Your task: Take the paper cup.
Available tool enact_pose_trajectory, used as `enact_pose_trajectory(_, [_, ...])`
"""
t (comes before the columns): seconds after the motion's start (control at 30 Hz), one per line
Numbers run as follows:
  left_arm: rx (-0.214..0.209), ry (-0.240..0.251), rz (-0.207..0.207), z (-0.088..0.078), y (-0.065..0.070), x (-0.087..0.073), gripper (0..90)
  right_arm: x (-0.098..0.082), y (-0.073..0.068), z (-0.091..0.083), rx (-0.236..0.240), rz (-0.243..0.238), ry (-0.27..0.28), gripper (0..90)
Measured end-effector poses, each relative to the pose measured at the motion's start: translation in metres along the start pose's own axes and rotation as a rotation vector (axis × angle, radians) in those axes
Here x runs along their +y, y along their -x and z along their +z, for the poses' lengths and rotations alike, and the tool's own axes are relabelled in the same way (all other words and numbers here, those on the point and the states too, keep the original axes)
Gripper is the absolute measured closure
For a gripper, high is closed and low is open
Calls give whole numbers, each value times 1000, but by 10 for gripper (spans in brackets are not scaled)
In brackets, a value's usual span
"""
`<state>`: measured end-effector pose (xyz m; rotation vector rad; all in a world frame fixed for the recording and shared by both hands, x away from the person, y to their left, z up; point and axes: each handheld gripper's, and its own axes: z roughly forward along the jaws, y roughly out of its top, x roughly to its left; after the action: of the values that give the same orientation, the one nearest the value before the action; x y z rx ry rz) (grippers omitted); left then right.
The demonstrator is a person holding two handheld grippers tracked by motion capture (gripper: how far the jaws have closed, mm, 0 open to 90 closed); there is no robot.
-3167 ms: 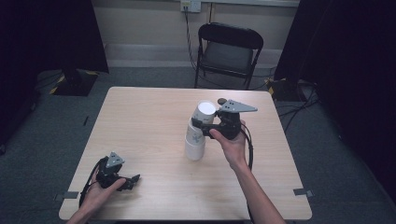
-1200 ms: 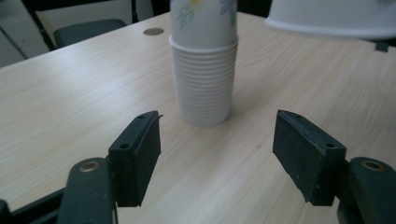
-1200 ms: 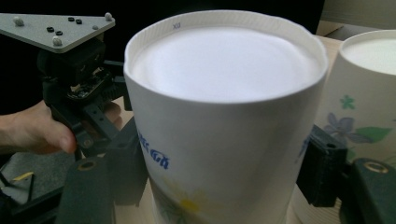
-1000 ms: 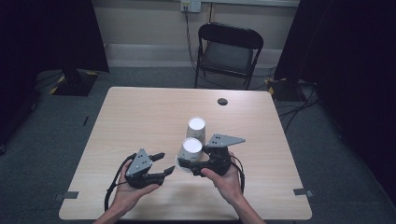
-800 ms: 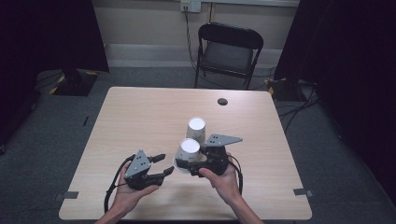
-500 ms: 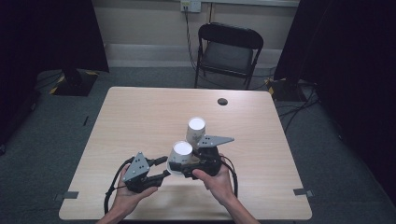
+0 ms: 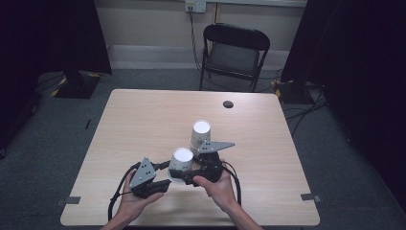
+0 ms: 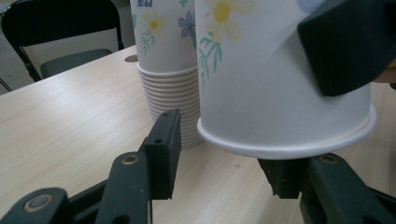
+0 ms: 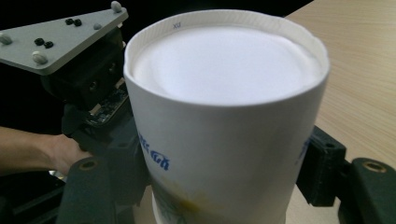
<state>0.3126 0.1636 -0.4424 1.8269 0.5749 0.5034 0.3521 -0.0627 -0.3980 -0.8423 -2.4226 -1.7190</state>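
Observation:
A white paper cup (image 7: 181, 160) with a flower print hangs upside down just above the table, my right gripper (image 7: 180, 173) shut on its wall. From the right gripper view the cup (image 9: 224, 116) sits between the two black fingers (image 9: 322, 172). My left gripper (image 7: 165, 175) is open right beside it. In the left gripper view its jaws stand wide on either side of the cup's (image 8: 280, 79) rim, slightly below it, without touching. A stack of like cups (image 7: 200, 134) stands upside down on the table just behind, also seen as the stack (image 8: 168, 70).
The wooden table (image 7: 143, 120) has a small round hole (image 7: 228, 104) near its far edge. A black folding chair (image 7: 234, 48) stands beyond the table. Cables trail from both grippers toward the near edge. The left gripper's grey plate (image 9: 60, 32) shows beyond the cup.
My right gripper lifted one cup off the stack and carried it left and toward the person. The left gripper came right to meet it, its open jaws now under the cup's rim.

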Motion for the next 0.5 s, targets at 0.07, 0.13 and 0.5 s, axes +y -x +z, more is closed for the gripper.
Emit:
enact_pose_trajectory(0.07, [2, 9, 10, -3, 1, 1, 584, -1, 2, 0, 2, 11, -3, 311])
enact_pose_trajectory(0.13, [-1, 0, 17, -3, 1, 1, 599, -2, 4, 1, 12, 28, -7, 312])
enact_pose_trajectory(0.5, [17, -17, 56, -2, 5, 1, 653, -4, 8, 4, 22, 96, -37, 318])
